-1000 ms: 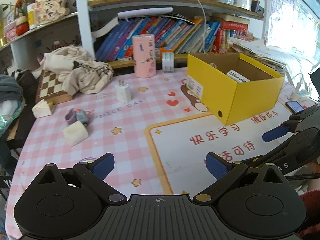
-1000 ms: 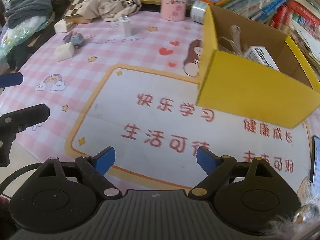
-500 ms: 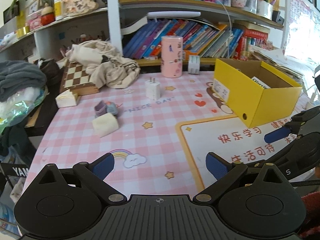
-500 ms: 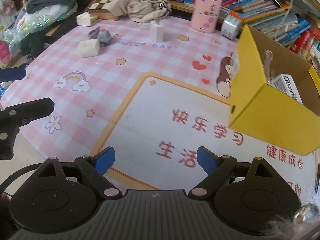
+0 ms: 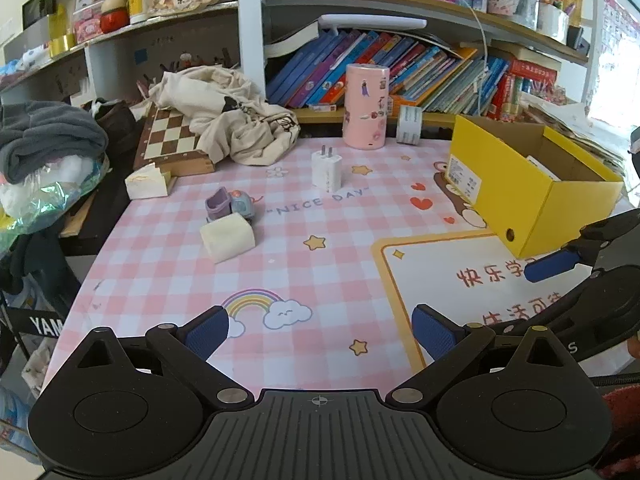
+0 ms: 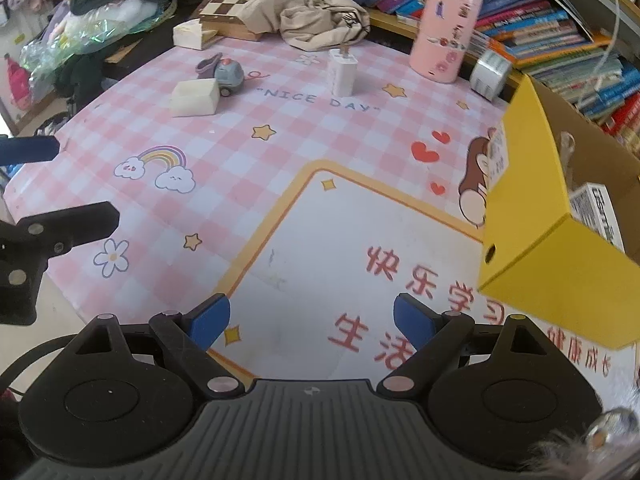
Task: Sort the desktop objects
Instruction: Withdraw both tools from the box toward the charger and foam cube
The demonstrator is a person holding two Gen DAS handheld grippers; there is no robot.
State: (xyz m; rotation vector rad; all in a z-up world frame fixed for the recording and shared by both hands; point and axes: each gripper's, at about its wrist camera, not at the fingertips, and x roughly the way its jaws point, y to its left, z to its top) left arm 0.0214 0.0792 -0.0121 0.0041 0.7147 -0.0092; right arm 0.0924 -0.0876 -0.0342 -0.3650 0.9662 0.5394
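Note:
On the pink checked mat a white charger plug stands upright. A small grey and purple toy truck sits next to a cream foam block. A pink cylinder and a tape roll stand at the back. A yellow box at the right holds a white packet. My left gripper is open and empty over the mat's near edge. My right gripper is open and empty near the box.
A chessboard under a heap of cream cloth lies at the back left, with a white block in front. Shelves of books run behind. Clothes and bags pile up off the left edge.
Both grippers have swung left and pulled back. The box has slid toward the right of both views and the loose objects are nearer the middle. Both stay open.

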